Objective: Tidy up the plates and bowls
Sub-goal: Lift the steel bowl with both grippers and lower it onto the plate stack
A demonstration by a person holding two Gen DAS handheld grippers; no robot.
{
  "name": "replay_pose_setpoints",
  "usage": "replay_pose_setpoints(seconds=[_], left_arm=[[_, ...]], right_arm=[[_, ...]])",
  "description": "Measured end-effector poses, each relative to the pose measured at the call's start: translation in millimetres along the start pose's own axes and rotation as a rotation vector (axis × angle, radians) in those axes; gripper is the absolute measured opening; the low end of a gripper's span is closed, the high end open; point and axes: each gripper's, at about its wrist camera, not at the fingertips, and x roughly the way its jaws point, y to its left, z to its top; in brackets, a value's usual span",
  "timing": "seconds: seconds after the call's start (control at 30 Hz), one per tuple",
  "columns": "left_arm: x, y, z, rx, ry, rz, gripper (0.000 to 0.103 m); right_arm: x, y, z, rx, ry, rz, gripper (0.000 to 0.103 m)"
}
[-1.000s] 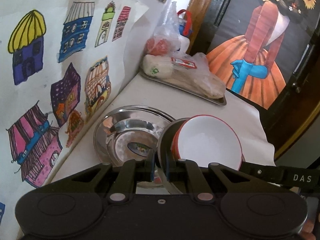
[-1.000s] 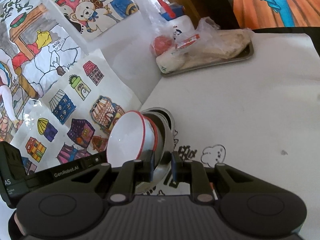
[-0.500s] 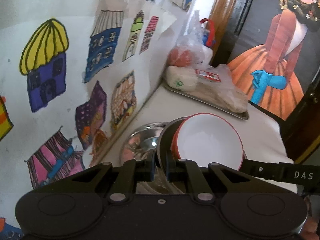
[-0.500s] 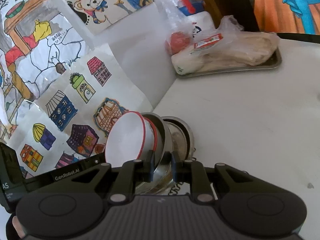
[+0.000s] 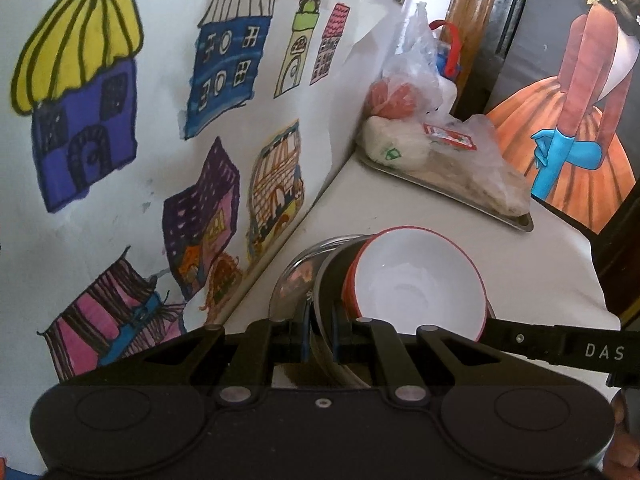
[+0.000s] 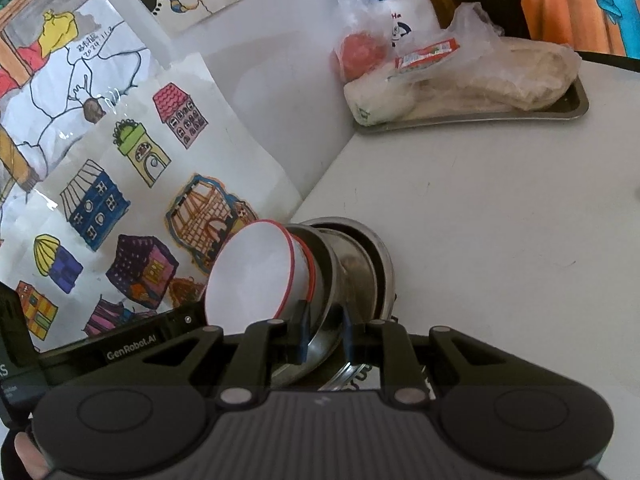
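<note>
Now both grippers carry one nested set, tilted on edge: a white bowl (image 5: 416,284) with a red rim sits inside a steel bowl (image 6: 324,280), mouths tipped toward the left gripper's side. Below and behind the set, a stack of steel plates (image 6: 380,260) lies flat on the table (image 6: 500,220), near the table's wall-side edge, under the house drawings (image 5: 120,120). That is the relation that matters: the set hangs just above and beside the plates, so the likely next move is lowering it onto them.

Left gripper (image 5: 320,334): jaws nearly pressed together, pinching the steel bowl's rim. Right gripper (image 6: 324,336): jaws narrow, clamped on the opposite rim of the same steel bowl. Neither is nearer; they hold opposite sides.

At the table's far edge, a metal tray (image 6: 576,108) with bagged food is well apart from the plates.
</note>
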Motion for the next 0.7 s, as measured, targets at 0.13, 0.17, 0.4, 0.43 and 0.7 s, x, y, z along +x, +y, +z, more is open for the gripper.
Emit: replay_pose_setpoints(seconds=[0.13, 0.17, 0.4, 0.43, 0.7], left_arm=[[2.4, 0.2, 0.1, 0.001, 0.005, 0.006, 0.008], [3.1, 0.4, 0.0, -0.001, 0.006, 0.006, 0.008], [4.4, 0.3, 0.4, -0.001, 0.003, 0.014, 0.009], [4.1, 0.5, -0.2, -0.001, 0.002, 0.014, 0.009], [2.6, 2.7, -2.4, -0.009, -0.013, 0.011, 0.010]], right_arm=[[2.9, 0.7, 0.8, 0.002, 0.008, -0.004, 0.019], [3.5, 0.4, 0.9, 0.003, 0.009, -0.004, 0.019], [5.2, 1.5, 1.7, 0.001, 0.000, -0.002, 0.020], [5.1, 1.6, 1.6, 0.002, -0.002, -0.001, 0.020], [3.5, 1.5, 0.9, 0.000, -0.015, 0.000, 0.020]])
